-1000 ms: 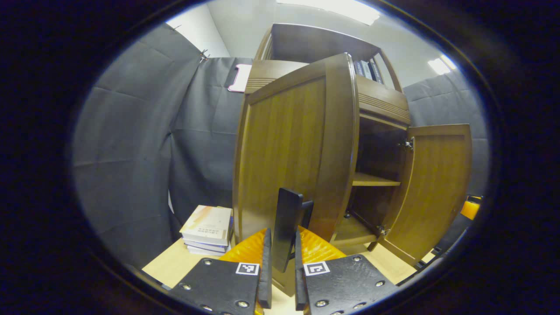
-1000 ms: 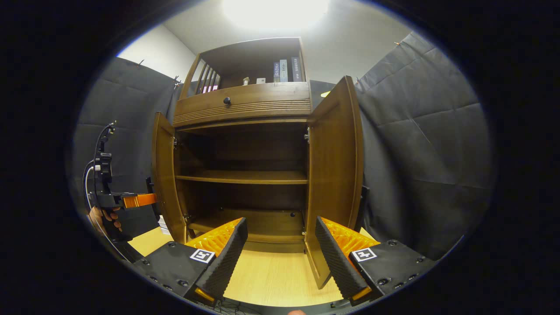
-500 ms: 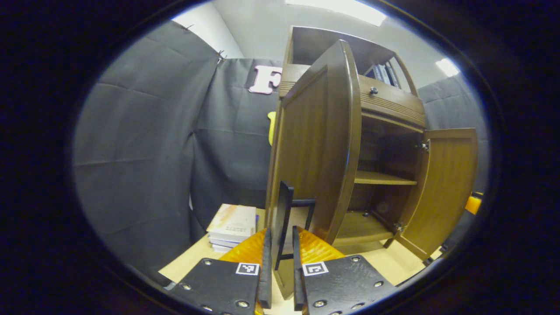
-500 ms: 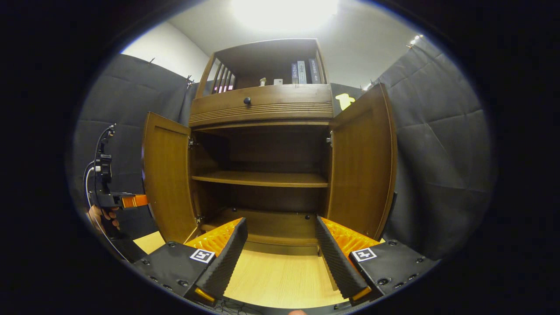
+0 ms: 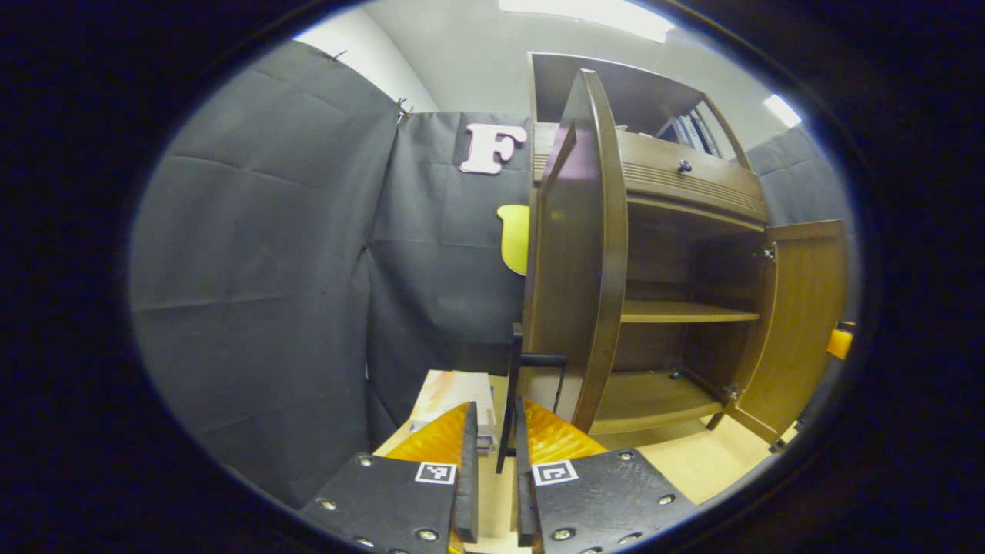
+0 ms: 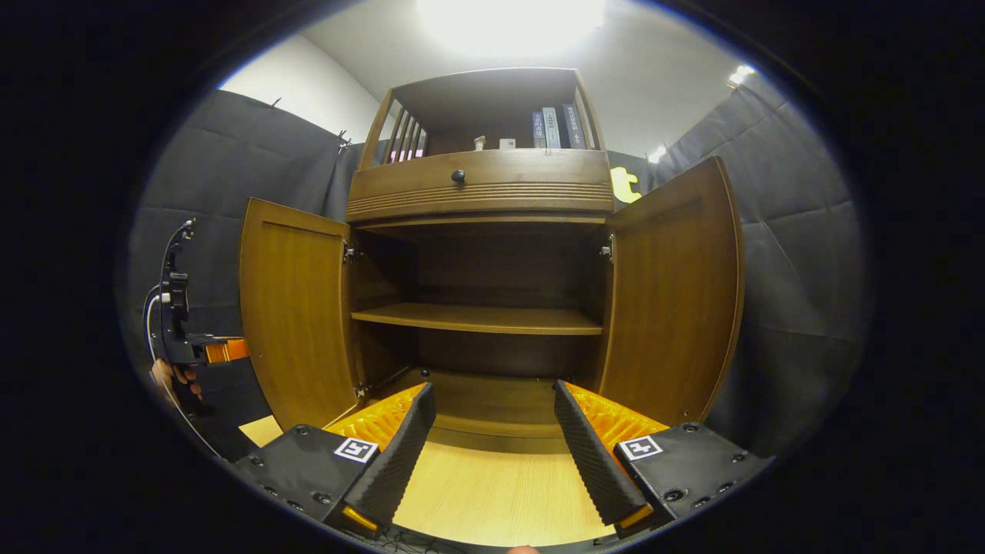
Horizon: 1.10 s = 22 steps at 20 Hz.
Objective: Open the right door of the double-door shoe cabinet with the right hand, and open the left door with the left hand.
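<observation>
The wooden shoe cabinet (image 6: 477, 185) stands with both doors swung out and its inner shelf (image 6: 477, 317) bare. In the left gripper view the left door (image 5: 577, 254) shows nearly edge-on. Its black handle (image 5: 514, 385) runs down between the fingers of my left gripper (image 5: 494, 469), which is shut on it. In the right gripper view my right gripper (image 6: 492, 454) hangs open in front of the cabinet, holding nothing. The right door (image 6: 669, 292) stands wide to its right. The left door (image 6: 296, 323) is to its left, with the left gripper (image 6: 192, 350) and a hand beyond it.
A stack of books (image 5: 458, 392) lies on the light wooden table (image 6: 492, 492) left of the cabinet. A drawer with a dark knob (image 6: 458, 176) sits above the doors, with upright books (image 6: 550, 127) on the top shelf. Black cloth walls close in on both sides.
The left door has swung further out with my left gripper on its handle, going from face-on to edge-on. The right door also stands wider. My right gripper stays open.
</observation>
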Motion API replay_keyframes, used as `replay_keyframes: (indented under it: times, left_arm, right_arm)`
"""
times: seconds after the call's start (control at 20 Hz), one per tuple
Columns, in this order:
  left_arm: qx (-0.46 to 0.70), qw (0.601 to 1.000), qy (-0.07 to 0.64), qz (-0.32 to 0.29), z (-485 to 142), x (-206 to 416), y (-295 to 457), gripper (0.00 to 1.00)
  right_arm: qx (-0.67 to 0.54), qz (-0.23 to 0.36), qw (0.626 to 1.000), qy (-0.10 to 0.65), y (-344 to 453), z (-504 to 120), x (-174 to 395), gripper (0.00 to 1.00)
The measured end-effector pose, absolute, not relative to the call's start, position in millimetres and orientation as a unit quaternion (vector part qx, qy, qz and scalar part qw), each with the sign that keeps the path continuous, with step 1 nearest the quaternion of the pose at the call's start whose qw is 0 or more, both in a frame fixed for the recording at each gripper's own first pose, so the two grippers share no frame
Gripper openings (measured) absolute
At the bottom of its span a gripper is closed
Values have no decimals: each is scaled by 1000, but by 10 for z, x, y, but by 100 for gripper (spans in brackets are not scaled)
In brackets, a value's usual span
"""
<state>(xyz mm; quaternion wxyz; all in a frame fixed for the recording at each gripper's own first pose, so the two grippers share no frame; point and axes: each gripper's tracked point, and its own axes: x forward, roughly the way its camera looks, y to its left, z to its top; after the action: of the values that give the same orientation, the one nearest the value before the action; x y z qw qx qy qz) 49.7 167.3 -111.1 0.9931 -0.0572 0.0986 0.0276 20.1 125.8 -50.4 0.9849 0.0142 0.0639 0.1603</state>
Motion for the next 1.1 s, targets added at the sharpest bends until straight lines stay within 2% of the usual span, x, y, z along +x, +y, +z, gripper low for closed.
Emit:
replay_keyframes:
  times: [0.2, 0.25, 0.3, 0.4, 0.45, 0.55, 0.7, 0.8, 1.0, 1.05, 1.1]
  left_arm:
    - [-39, 994, 97, 20, -1120, 502, 1824, 23]
    - [-32, 995, 96, 20, -1125, 501, 1859, 23]
    - [-31, 995, 93, 24, -1115, 477, 1908, 23]
    - [-29, 995, 85, 34, -1039, 413, 1999, 23]
    - [-31, 996, 80, 35, -992, 353, 2006, 23]
    - [-31, 996, 71, 39, -867, 209, 2001, 23]
    - [-22, 997, 53, 49, -656, -59, 1898, 21]
    - [-26, 998, 46, 46, -553, -265, 1773, 19]
    - [-23, 999, 30, 37, -314, -575, 1481, 23]
    - [-24, 999, 26, 35, -258, -651, 1417, 19]
    - [-22, 999, 21, 34, -198, -733, 1372, 19]
  right_arm:
    - [5, 153, 986, 65, 1402, -508, 205, 98]
    - [0, 150, 987, 64, 1413, -506, 195, 92]
    - [-3, 146, 987, 61, 1412, -508, 189, 98]
    - [1, 138, 989, 57, 1385, -494, 153, 100]
    - [8, 138, 989, 57, 1376, -478, 129, 97]
    - [15, 137, 989, 52, 1343, -432, 86, 100]
    - [20, 137, 990, 40, 1212, -322, -6, 97]
    - [21, 140, 989, 36, 1128, -251, -91, 100]
    - [15, 131, 991, 26, 857, -177, -279, 100]
    - [15, 130, 991, 25, 806, -156, -322, 100]
    - [16, 128, 991, 23, 748, -135, -364, 100]
